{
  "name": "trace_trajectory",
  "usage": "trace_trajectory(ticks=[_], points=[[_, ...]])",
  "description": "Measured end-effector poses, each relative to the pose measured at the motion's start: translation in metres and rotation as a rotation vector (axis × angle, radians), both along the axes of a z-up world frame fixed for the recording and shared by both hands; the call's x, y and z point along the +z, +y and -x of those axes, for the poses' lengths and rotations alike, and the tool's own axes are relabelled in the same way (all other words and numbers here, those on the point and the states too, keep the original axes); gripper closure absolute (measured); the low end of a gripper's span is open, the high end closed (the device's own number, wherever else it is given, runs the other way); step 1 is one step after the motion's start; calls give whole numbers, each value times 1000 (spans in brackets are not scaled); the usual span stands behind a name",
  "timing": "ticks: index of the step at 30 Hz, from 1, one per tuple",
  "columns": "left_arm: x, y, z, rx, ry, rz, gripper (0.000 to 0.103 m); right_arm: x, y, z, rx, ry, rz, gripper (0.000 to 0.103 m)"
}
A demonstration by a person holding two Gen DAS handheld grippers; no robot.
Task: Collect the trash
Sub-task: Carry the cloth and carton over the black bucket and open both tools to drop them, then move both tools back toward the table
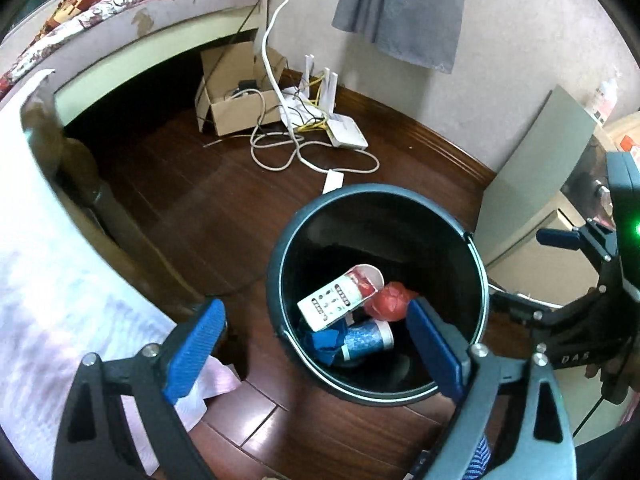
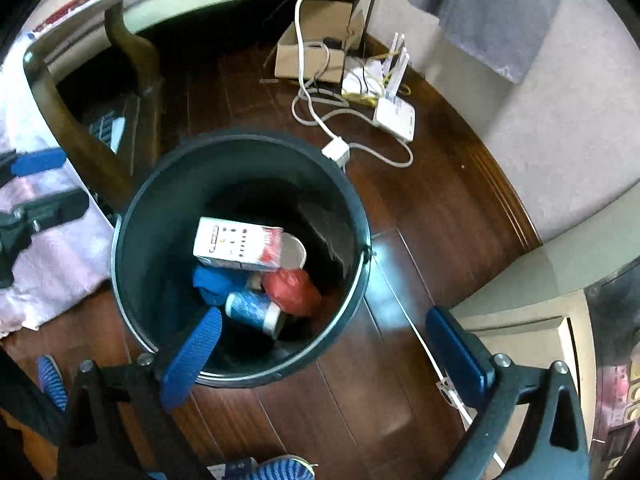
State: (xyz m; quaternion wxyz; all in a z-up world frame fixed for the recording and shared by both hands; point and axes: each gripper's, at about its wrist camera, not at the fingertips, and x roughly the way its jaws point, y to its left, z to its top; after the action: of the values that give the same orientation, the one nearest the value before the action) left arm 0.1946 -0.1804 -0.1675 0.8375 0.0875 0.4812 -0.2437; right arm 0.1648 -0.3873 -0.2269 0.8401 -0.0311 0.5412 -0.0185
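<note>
The trash lay at the bottom of the dark round bin point(image 2: 240, 152), which stood on the wooden floor point(image 2: 420, 220). On top was a white carton point(image 2: 236, 244) with a red end; in the right wrist view its long axis ran from about 9 o'clock to 3 o'clock. Against its red end showed a white cup rim point(image 2: 294, 250). Under the carton were a crumpled blue piece point(image 2: 216, 282), a blue patterned cup point(image 2: 256, 310) on its side, and a red crumpled ball point(image 2: 294, 290) at about 4 o'clock from the carton.

The right gripper point(image 2: 326, 350) hung above the near rim, and the trash lay at about 11 o'clock from it, down inside the bin. Its jaws stood wide apart and held nothing. The left gripper point(image 1: 316, 344) was also wide open and empty; the trash lay at about 1 o'clock from it, and one finger point(image 1: 434, 350) reached over the rim. Both seemed about equally near, so I judge this load was already in the bin.

Beyond the bin, at 12 o'clock, a white cable point(image 2: 320, 120) and a router point(image 2: 394, 118) lay beside a cardboard box point(image 2: 316, 46).
</note>
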Motion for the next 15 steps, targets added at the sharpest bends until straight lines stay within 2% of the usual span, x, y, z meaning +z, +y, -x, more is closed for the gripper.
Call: trace_trajectory(ticks=[15], points=[[50,39,34,83,-91,27,8,79,16,24,-47,-144,-62,0]])
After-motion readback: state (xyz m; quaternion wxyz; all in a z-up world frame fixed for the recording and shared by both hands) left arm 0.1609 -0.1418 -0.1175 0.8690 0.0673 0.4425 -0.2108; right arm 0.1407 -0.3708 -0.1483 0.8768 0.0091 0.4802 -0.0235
